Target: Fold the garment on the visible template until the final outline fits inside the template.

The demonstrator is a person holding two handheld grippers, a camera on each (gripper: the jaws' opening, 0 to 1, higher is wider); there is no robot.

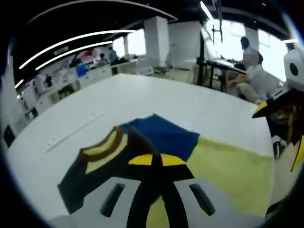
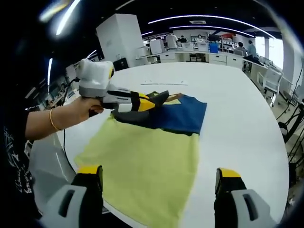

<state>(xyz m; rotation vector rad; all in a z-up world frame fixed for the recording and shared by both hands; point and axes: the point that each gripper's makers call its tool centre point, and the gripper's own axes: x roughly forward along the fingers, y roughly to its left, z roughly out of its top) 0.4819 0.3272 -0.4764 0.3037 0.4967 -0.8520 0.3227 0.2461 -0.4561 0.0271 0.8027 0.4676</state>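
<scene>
In the right gripper view, the right gripper [image 2: 159,183] stands wide open at the near edge of the table [image 2: 237,109], its two yellow-tipped jaws well apart and holding nothing. Just beyond them lies the template [image 2: 142,164], a flat pale yellow sheet, roughly rectangular, its long axis running away from this gripper toward the far left. At the template's far end sits the garment [image 2: 178,116], a soft, limp piece in dark blue with black and yellow-striped parts, bunched partly over the yellow sheet and partly past its far edge.

The left gripper [image 2: 142,102] reaches in from the left, held by a hand [image 2: 83,109], and its jaws are pinched together on the garment's black edge. In the left gripper view the jaws [image 1: 156,160] meet on dark cloth, with the blue panel [image 1: 164,135] just ahead. So the left gripper is much the nearer; I judge the coming fold must draw the cloth toward the right gripper, onto the template.

The table is smooth, white and matte.
</scene>
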